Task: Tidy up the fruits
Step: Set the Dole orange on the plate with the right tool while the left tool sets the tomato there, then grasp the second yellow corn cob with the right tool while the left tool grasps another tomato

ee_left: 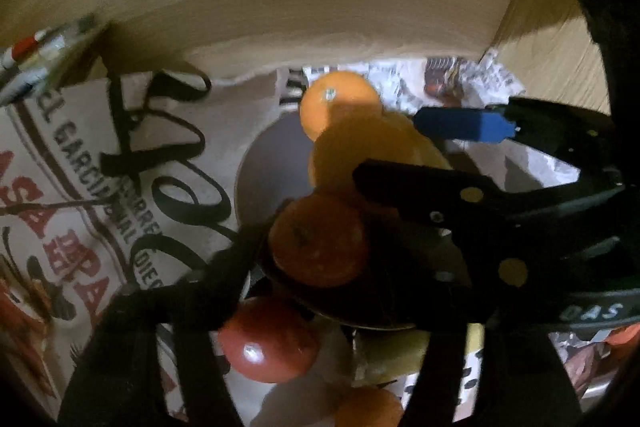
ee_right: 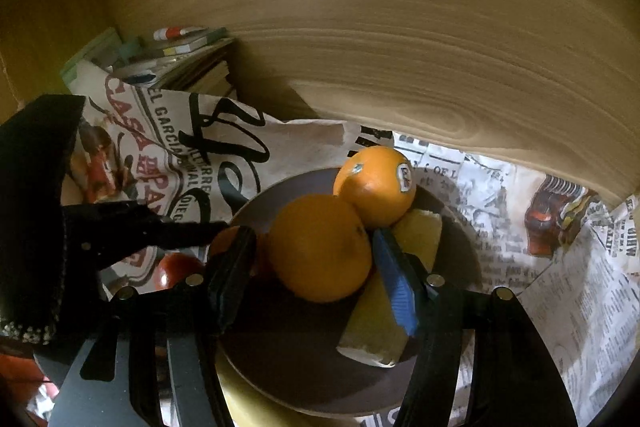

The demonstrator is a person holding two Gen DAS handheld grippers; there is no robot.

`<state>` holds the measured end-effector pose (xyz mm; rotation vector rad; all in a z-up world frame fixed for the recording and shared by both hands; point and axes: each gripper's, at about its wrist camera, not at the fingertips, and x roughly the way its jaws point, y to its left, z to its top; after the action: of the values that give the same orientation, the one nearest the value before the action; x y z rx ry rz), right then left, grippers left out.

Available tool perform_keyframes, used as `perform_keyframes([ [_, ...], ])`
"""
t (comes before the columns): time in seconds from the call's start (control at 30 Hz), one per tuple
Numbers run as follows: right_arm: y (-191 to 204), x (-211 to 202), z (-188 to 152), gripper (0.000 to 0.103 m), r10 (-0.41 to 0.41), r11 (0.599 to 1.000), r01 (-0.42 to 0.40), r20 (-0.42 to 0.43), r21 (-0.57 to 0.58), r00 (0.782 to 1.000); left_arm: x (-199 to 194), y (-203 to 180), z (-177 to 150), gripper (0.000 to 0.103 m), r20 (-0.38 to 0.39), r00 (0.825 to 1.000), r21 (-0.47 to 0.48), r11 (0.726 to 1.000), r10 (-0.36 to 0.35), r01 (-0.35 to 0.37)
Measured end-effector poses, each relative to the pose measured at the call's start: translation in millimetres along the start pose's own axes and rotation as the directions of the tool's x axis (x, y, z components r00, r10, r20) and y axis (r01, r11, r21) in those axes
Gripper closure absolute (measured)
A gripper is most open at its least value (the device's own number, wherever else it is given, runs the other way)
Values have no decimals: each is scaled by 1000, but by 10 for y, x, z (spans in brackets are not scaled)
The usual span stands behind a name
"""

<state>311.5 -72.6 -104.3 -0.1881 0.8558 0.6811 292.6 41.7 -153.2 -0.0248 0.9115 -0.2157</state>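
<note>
A dark round plate (ee_right: 452,251) lies on newspaper and holds two oranges and a yellow wedge (ee_right: 420,227). My right gripper (ee_right: 316,271) stands over the plate with its fingers on either side of the nearer orange (ee_right: 320,247), touching it. The far orange (ee_right: 376,183) has a sticker. In the left wrist view my left gripper (ee_left: 304,247) holds a small darker orange (ee_left: 318,241) at the plate's (ee_left: 264,171) near edge, and the right gripper's blue pad (ee_left: 464,123) shows beyond. A red tomato (ee_left: 268,343) lies below on the paper.
A wooden wall (ee_right: 400,47) rises right behind the plate. Printed paper (ee_right: 168,155) covers the surface to the left, newspaper (ee_right: 560,267) to the right. Books and a marker (ee_right: 176,55) are stacked at the back left. Another orange fruit (ee_left: 368,407) lies at the bottom edge.
</note>
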Motion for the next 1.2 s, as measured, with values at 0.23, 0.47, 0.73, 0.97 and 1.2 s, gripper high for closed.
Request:
perform_keyframes([
  [0.23, -9, -358, -38, 46, 4, 1000, -5, 68, 15, 998, -320, 83, -24, 30, 77, 997, -29, 1000, 13, -10],
  [0.47, 122, -686, -331, 46, 21, 1000, -19, 90, -21, 996, -639, 136, -215, 30, 114, 992, -45, 998, 45, -40],
  [0.73, 252, -516, -781, 46, 42, 998, -42, -4, -48, 999, -814, 145, -641, 27, 99, 992, -58, 996, 79, -73],
  [0.97, 233, -257, -928, 45, 35, 998, -39, -91, -43, 995, -828, 199, -986, 26, 52, 994, -84, 992, 94, -89],
  [1.2, 309, -200, -940, 48, -16, 994, 3, -123, -107, 992, -803, 227, -1142, 26, 37, 995, -102, 991, 89, -85],
])
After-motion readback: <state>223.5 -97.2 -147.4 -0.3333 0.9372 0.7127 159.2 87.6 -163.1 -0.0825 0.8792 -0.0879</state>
